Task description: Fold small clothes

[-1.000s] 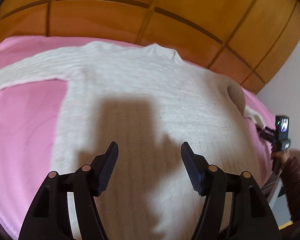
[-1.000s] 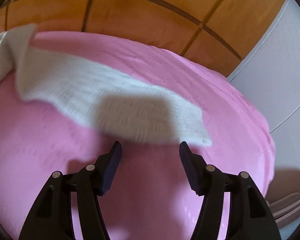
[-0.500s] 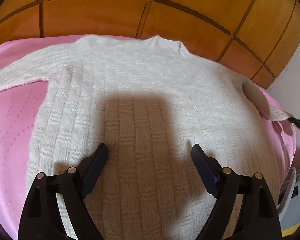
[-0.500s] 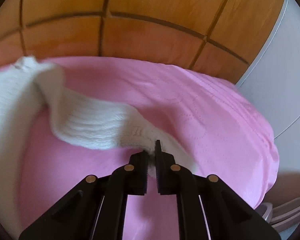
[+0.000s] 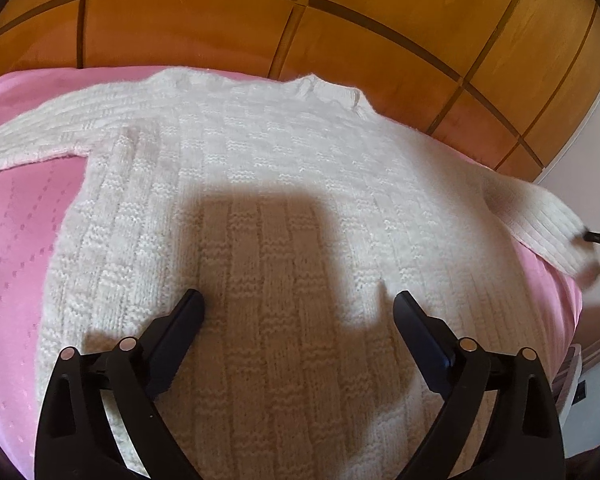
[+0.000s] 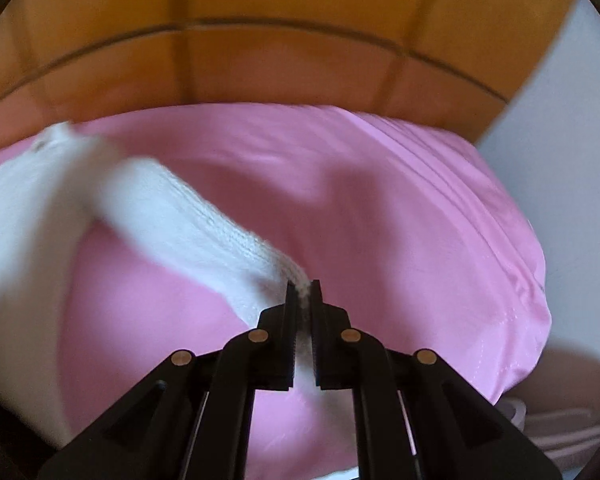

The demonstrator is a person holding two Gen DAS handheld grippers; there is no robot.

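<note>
A white knitted sweater lies flat on a pink sheet, its neck toward the wooden wall. My left gripper is open and empty just above the sweater's lower body. My right gripper is shut on the cuff of the sweater's right sleeve and holds it lifted off the sheet. That sleeve also shows at the right of the left wrist view, with the tip of the right gripper at its end. The left sleeve lies stretched out to the left.
A wooden panelled wall stands right behind the bed. A white wall is at the right. The bed's right edge drops off, with pinkish furniture below it.
My right gripper closed on the sleeve cuff and lifted it, pulling the sleeve up and inward. My left gripper moved slightly over the sweater's body and stayed open.
</note>
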